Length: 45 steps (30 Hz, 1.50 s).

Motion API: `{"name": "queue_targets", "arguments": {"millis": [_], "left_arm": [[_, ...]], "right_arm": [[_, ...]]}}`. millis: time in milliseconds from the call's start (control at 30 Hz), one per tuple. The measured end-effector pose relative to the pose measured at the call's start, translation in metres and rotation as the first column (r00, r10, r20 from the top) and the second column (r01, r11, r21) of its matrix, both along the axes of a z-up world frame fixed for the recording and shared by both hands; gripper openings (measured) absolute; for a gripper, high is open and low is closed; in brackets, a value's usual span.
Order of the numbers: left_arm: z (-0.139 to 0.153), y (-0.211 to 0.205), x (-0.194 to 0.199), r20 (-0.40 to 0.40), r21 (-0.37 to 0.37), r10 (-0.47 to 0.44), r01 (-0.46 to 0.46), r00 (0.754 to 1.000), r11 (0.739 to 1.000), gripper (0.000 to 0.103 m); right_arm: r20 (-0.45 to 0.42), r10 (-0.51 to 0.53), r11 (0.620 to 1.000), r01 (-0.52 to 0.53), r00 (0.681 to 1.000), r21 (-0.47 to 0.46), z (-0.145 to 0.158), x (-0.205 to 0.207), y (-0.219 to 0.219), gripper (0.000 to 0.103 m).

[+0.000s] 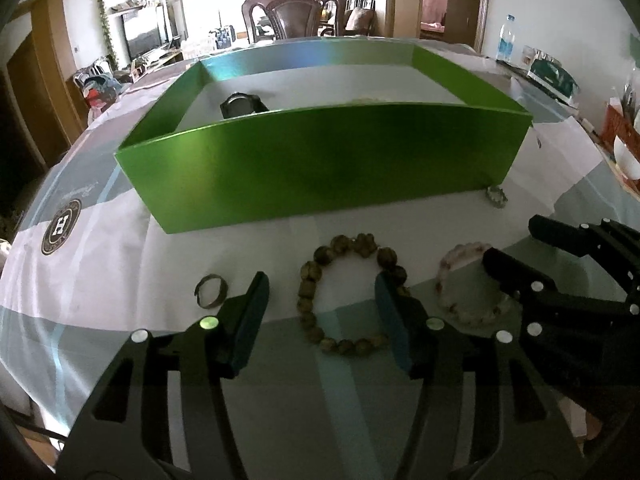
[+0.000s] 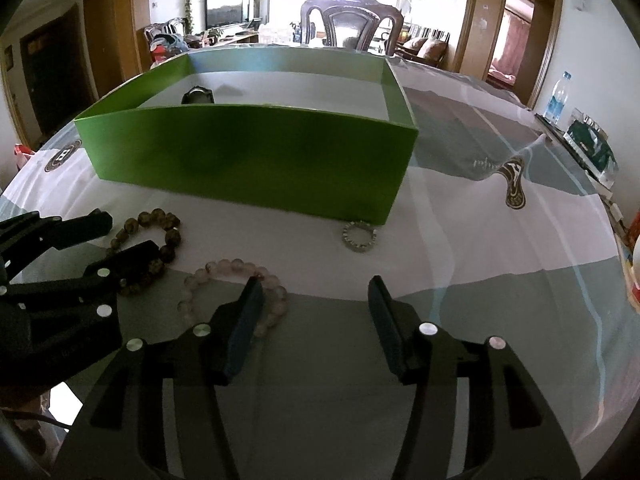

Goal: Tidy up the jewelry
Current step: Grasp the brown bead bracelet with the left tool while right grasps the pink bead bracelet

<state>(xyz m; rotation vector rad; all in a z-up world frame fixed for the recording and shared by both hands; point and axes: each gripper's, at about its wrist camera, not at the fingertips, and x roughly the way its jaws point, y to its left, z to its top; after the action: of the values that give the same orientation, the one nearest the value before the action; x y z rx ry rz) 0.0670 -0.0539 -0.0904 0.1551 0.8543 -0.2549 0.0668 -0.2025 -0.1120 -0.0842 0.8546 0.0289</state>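
Observation:
A green open box [image 1: 320, 160] stands on the table, with a black watch [image 1: 240, 105] inside at its left; both show in the right wrist view, the box [image 2: 248, 152] and the watch [image 2: 197, 96]. In front of it lie a brown bead bracelet [image 1: 344, 292] [image 2: 160, 240], a pale pink bead bracelet [image 1: 468, 280] [image 2: 236, 284], a small metal ring [image 1: 211, 290] and a silver bracelet [image 1: 496, 196] [image 2: 359, 236]. My left gripper [image 1: 320, 288] is open, its fingers astride the brown bracelet. My right gripper [image 2: 316, 292] is open, its left finger over the pink bracelet.
The table has a white, grey and blue cloth [image 2: 480, 240] with round logos. A wooden chair [image 1: 294, 14] stands behind the box. A water bottle [image 2: 558, 98] and small items [image 2: 592, 144] line the right edge.

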Motion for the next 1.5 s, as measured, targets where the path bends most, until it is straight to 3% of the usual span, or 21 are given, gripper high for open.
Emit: {"name": "queue_targets", "arguments": {"millis": [633,800,867,900,967,1033,1133,1500], "left_arm": [[0.001,0.005,-0.003,0.008,0.005,0.025,-0.025,1.000,1.000,0.056],[0.001,0.004,-0.003,0.009,0.010,0.031,-0.031,0.999,0.999,0.057],[0.001,0.004,-0.003,0.009,0.010,0.030,-0.030,1.000,1.000,0.058],[0.001,0.004,-0.003,0.009,0.009,0.031,-0.031,0.999,0.999,0.058],[0.001,0.004,-0.002,0.005,-0.001,0.028,-0.028,1.000,1.000,0.052],[0.002,0.002,-0.002,0.002,-0.012,0.015,-0.015,1.000,1.000,0.034],[0.002,0.000,-0.001,0.004,-0.006,0.013,-0.013,1.000,1.000,0.026],[0.004,0.031,0.005,-0.032,-0.037,0.065,-0.066,0.997,0.997,0.027]], "right_arm": [[0.002,-0.010,1.000,0.010,1.000,0.003,0.002,0.000,0.005,0.053],[0.010,0.023,0.999,-0.023,1.000,0.023,0.002,-0.003,0.010,0.035],[0.012,0.038,0.999,-0.038,0.999,0.038,0.002,-0.004,0.012,0.016],[0.014,0.042,0.998,-0.042,0.999,0.043,0.002,-0.004,0.013,0.012],[0.022,0.041,0.998,-0.042,0.999,0.039,0.002,-0.004,0.014,0.010],[0.024,0.042,0.998,-0.043,0.999,0.041,0.002,-0.004,0.013,0.009],[0.027,0.039,0.998,-0.041,0.999,0.051,0.002,-0.003,0.010,0.008],[0.025,0.013,0.998,-0.014,1.000,0.061,0.002,-0.006,-0.001,0.012]]}}
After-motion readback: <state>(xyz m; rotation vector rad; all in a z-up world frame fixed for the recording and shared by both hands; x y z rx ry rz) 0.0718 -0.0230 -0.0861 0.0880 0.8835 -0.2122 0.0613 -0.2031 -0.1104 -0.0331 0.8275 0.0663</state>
